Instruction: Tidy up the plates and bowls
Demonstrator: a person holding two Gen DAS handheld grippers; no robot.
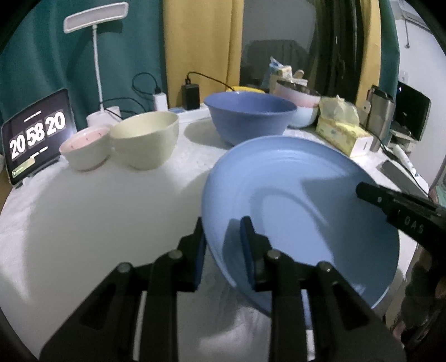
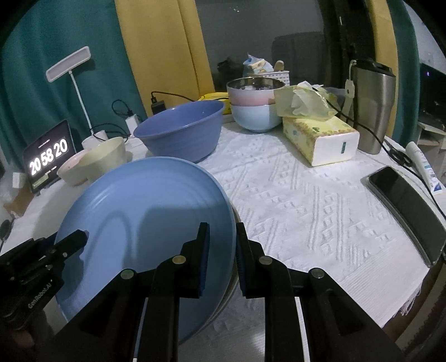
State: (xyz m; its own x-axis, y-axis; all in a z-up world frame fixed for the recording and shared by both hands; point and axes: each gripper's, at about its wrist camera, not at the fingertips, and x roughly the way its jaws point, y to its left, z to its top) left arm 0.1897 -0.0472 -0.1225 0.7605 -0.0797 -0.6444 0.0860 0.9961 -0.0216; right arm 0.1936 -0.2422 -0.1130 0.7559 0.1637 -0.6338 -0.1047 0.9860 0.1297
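A light blue plate point(image 1: 301, 211) is held tilted above the white tablecloth. My left gripper point(image 1: 223, 245) is shut on its left rim, one finger on each face. My right gripper point(image 2: 221, 253) is shut on its right rim point(image 2: 156, 211); its finger also shows in the left wrist view point(image 1: 395, 206). Behind the plate stand a large blue bowl point(image 1: 249, 117), a cream bowl point(image 1: 145, 139) and a pink-lined white bowl point(image 1: 83, 150). A pink bowl stacked on a pale blue bowl point(image 2: 255, 103) stands at the back.
A tablet clock point(image 1: 33, 139) and a desk lamp point(image 1: 96, 16) stand at the left back. A tissue box point(image 2: 320, 136), a steel tumbler point(image 2: 373, 105), a phone point(image 2: 407, 206) and a tube point(image 2: 423, 167) lie on the right. Chargers and cables point(image 1: 189, 94) lie at the back.
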